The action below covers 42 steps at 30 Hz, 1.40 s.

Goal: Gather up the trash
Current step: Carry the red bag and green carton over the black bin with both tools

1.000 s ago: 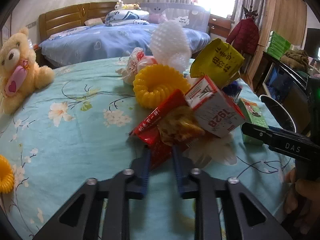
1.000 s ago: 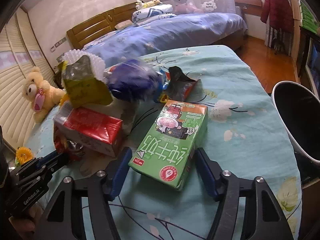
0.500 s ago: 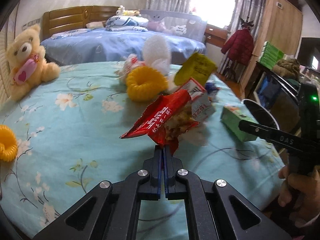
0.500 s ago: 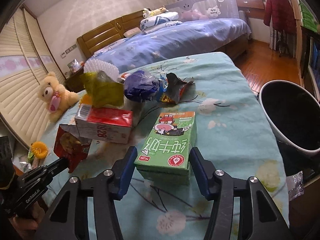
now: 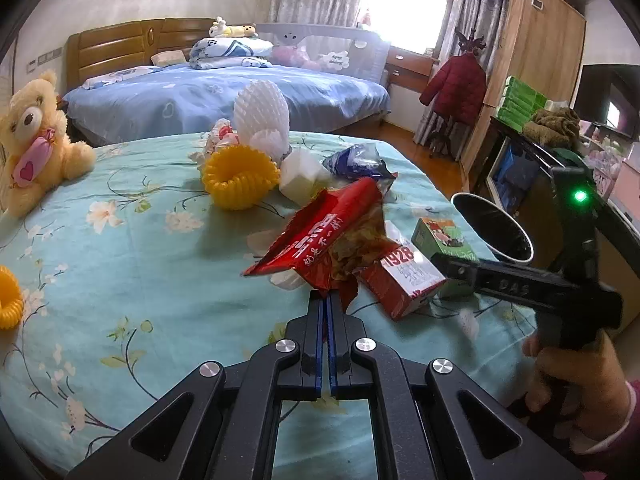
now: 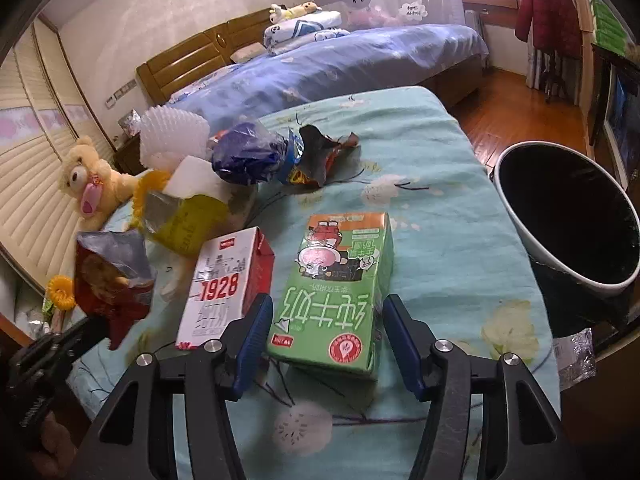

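Left gripper [image 5: 327, 300]: blue pads pressed together, pinching the near bottom corner of the red snack wrapper [image 5: 320, 236]. Wrapper is lifted clear of the floral bedspread [image 5: 120, 264]; long axis runs from near left up to far right, torn open end pointing far right, contents visible inside.

Right gripper [image 6: 326, 328]: fingers spread on either side of the green milk carton [image 6: 340, 292], which lies flat on the bedspread. Left pad is at the carton's edge; contact cannot be told. Right pad stands apart from it. Carton's long axis runs near to far, along the fingers.

Red-and-white 1928 carton [image 6: 224, 288] lies just left of the green one, roughly parallel, far end tilted right.

Black bin [image 6: 568, 216] stands off the bedspread's right edge, mouth open
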{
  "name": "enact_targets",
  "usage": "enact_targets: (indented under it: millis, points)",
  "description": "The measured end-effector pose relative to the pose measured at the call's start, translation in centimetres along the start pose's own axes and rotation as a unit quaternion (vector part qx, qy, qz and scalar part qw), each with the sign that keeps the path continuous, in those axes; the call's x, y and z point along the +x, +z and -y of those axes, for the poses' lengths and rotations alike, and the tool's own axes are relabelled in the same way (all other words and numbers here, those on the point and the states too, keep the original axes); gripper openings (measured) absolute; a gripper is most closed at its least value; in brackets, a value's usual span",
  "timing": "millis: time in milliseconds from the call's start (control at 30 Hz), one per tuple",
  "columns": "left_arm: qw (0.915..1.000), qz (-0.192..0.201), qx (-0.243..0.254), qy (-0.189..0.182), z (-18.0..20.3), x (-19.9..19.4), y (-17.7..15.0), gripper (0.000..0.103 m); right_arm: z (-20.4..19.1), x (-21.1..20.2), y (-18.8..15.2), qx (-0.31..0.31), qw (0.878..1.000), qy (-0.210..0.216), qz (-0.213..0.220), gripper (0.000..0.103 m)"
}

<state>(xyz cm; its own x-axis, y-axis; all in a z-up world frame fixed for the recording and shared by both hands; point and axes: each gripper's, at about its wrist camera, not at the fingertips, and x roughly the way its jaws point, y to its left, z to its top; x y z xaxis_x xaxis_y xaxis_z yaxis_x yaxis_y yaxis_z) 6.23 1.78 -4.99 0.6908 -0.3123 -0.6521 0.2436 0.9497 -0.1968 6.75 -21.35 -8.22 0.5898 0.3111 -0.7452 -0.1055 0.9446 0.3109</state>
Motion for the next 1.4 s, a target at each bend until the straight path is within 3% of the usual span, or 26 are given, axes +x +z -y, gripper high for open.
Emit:
enact_targets:
  millis: [133,433,933,1400]
  points:
    - [1.0,0.002,0.002,-0.003,0.6,0.1,0.3,0.0,0.5,-0.7,-0.2,-0.005,1.0,0.004,0.013,0.053]
    - [0.9989,-0.003,0.033,-0.034,4.4,1.8,1.5,0.0,4.1,-4.0,0.3,0.026,0.999,0.002,0.048,0.052]
    - [0.9926,-0.042,0.083,-0.077,10.3,8.6,4.7,0.0,11.2,-6.9,0.8,0.078,0.994,-0.036,0.07,0.052]
    - [0.9884,-0.067,0.105,-0.087,13.9,14.5,8.2,0.0,16.0,-6.8,2.3,0.102,0.991,-0.054,0.071,0.052]
